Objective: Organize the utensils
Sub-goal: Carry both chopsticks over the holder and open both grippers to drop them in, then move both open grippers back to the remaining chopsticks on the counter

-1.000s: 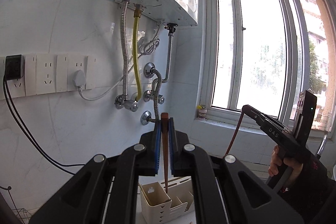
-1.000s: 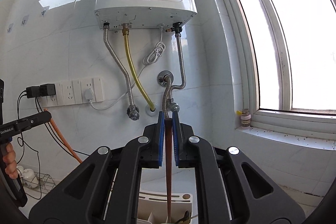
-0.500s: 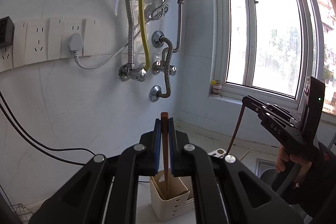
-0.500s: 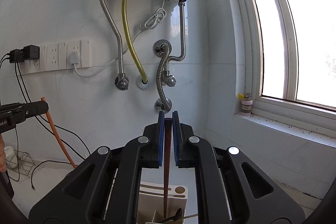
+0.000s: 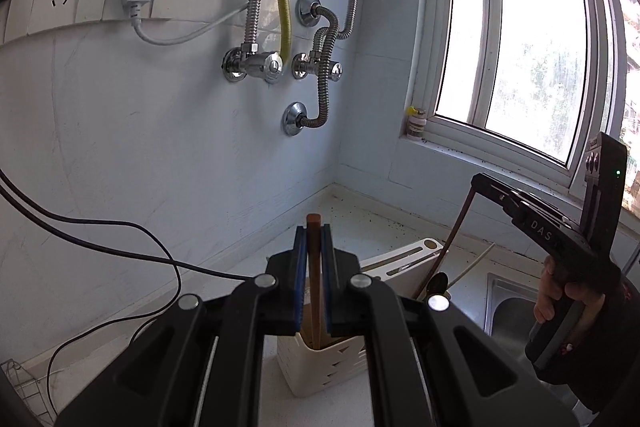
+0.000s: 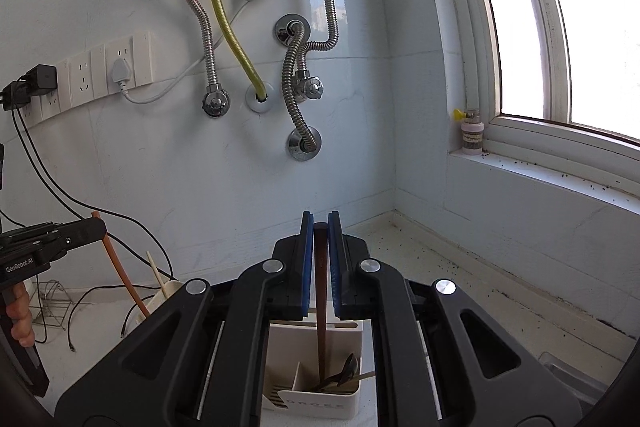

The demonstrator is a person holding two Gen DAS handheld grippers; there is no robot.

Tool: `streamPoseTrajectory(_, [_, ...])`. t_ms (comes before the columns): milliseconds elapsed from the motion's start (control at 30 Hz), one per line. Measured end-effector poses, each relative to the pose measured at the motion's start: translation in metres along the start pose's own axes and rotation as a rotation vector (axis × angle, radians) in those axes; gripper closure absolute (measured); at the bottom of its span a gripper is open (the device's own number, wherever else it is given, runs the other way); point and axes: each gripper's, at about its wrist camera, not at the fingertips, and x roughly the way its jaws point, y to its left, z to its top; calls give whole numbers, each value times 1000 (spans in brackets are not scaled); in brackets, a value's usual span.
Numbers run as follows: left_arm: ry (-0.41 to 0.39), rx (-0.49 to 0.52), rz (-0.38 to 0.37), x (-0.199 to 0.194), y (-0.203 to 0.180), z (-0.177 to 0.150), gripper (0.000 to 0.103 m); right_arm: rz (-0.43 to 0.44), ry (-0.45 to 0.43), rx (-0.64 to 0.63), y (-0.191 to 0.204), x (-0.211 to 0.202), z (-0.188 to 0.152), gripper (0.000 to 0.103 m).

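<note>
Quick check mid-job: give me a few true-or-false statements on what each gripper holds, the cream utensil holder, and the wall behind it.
1. The left gripper is shut on a light brown wooden chopstick. True.
2. The right gripper is open, holding nothing. False: it is shut on a dark brown wooden chopstick.
3. The dark chopstick's lower end is inside the cream plastic utensil holder. True.
4. The holder's compartments hold nothing else. False: a dark spoon lies in one.
5. A white plug sits in the wall socket strip. True.
6. The yellow hose runs into the sink. False: it enters the wall.
</note>
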Motion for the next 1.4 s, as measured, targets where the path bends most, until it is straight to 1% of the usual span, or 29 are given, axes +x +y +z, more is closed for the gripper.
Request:
streamPoseTrajectory(67, [5,9,15,1,-1,-2,96,12,4,10,-2,-3,-3,96])
streamPoseTrajectory(133, [14,5,14,1,0,-2,96,15,15,25,-5,-5,-4,94])
streamPoseTrajectory(200, [27,1,21,2,0,-3,92,22,3,27,-6,-10,-5,83])
streamPoseTrajectory(233, [22,2,32,1,0,-3,82,15,-2,23,-6,-12,-5,81])
streamPoseTrajectory(267, [16,-1,38,-1,1,-3,69,13,-2,24,-7,-14,-4,79])
streamPoseTrajectory(300, [5,-7,43,-3,1,-3,65,18,-5,28,-7,-16,-3,78])
streamPoseTrajectory(333, [-8,-11,46,-6,1,-2,63,16,-14,30,-8,-20,-2,78])
streamPoseTrajectory(400, [-28,1,56,-11,0,1,63,8,-27,28,-9,-26,1,78])
streamPoseTrajectory(500, [-60,38,97,-21,-5,5,62,-3,-57,38,-11,-38,7,75])
streamPoseTrajectory(567, [-89,46,114,-32,-6,8,55,-18,-84,48,-13,-49,11,72])
streamPoseTrajectory(667, [-132,52,125,-52,-7,13,55,-21,-113,68,-15,-67,18,71])
streamPoseTrajectory(800, [-138,75,107,-83,-10,7,55,-6,-94,58,-11,-90,19,71])
streamPoseTrajectory(867, [-120,83,111,-94,-13,-4,55,-3,-61,49,-7,-99,12,71])
streamPoseTrajectory(900, [-110,82,100,-98,-14,-10,55,2,-37,52,-6,-101,7,71])
streamPoseTrajectory(967, [-78,75,80,-104,-14,-26,55,16,35,61,-3,-100,-7,71])
streamPoseTrajectory(1067, [2,76,54,-106,-15,-56,55,25,109,68,0,-100,-35,71])
streamPoseTrajectory(1167, [65,48,-14,-108,-12,-92,55,30,172,91,-1,-100,-65,71])
streamPoseTrajectory(1200, [89,51,-33,-107,-12,-104,55,30,172,91,-1,-100,-65,71])
streamPoseTrajectory(1300, [168,83,-47,-103,-15,-139,56,32,258,124,-3,-93,-95,71])
streamPoseTrajectory(1400, [254,122,-64,-95,-18,-172,60,23,357,137,-3,-81,-125,71])
